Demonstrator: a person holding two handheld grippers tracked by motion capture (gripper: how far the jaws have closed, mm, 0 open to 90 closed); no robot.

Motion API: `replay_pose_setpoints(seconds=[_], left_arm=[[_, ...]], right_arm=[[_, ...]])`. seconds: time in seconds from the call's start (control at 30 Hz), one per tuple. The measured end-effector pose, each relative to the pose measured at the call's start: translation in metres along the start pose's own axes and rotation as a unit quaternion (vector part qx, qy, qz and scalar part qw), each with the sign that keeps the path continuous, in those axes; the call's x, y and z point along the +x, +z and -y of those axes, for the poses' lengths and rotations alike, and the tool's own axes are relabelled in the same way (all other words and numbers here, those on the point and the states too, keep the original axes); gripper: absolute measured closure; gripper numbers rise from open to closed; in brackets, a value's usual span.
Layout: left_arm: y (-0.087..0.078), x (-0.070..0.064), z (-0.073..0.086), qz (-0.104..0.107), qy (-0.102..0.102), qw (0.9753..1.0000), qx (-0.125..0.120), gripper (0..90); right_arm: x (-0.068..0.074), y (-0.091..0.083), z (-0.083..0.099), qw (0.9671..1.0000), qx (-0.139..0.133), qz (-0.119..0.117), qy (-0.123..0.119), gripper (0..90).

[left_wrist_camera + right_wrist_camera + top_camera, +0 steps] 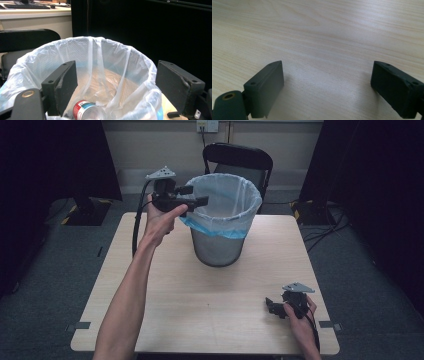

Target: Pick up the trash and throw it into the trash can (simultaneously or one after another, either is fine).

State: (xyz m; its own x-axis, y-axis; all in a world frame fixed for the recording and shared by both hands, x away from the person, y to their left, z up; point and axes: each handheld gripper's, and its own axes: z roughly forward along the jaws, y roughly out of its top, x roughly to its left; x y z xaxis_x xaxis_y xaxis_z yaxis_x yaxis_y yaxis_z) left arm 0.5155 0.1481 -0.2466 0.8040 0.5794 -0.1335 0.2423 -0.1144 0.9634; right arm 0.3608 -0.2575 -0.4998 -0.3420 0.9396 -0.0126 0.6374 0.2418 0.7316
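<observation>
Your left tool [196, 195] hangs over the lined bin's [220, 227] rim, jaws wide apart w/ nothing held; a can [86, 111] lies inside the bin. Your right tool [325, 85] sits low over the bare surface [200, 300], jaws wide, empty.

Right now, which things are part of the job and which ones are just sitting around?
Probably part of the job:
left gripper, open above the bin
wire bin with its plastic liner
can lying inside it

Just sitting around:
right gripper, open, low over the table
black chair behind
</observation>
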Motion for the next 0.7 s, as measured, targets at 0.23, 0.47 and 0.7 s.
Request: replay_pose_setpoints(seconds=[0.23,0.47,0.7], left_arm=[[-0.015,0.000,0.003,-0.004,0.012,0.9999,-0.002,16.2],[-0.028,-0.004,0.004,0.001,0.041,0.9992,0.006,16.4],[-0.037,-0.009,0.011,0.004,0.039,0.9991,0.014,16.5]], right_arm=[[0.000,0.000,0.000,1.0000,0.000,0.000,0.000,10.7],[0.000,0.000,0.000,1.0000,0.000,0.000,0.000,10.7],[0.000,0.000,0.000,1.0000,0.000,0.000,0.000,10.7]])
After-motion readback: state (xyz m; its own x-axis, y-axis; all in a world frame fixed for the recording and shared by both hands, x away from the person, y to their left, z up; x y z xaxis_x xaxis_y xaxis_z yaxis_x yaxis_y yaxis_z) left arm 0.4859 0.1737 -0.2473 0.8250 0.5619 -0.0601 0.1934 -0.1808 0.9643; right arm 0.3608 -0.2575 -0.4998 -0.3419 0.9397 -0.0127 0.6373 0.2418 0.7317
